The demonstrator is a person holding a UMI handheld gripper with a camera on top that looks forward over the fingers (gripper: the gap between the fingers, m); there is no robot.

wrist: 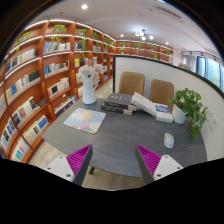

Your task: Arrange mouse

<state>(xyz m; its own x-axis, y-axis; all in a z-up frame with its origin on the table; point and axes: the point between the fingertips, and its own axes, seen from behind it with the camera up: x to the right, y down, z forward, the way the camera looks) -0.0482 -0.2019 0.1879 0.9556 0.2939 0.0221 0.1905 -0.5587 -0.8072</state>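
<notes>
A small white mouse (169, 140) lies on the grey table (120, 132) near its right end, beyond my right finger. A pale, multicoloured mouse mat (85, 120) lies on the table's left part, beyond my left finger. My gripper (112, 162) is held back from the table's near edge, above the wooden floor. Its two fingers with magenta pads (76, 160) stand wide apart with nothing between them.
A stack of books (119, 102) and an open book (149, 105) lie at the table's far side. A potted green plant (190, 106) stands at the right end. Two chairs (131, 82) stand behind the table. Bookshelves (40, 75) line the left wall.
</notes>
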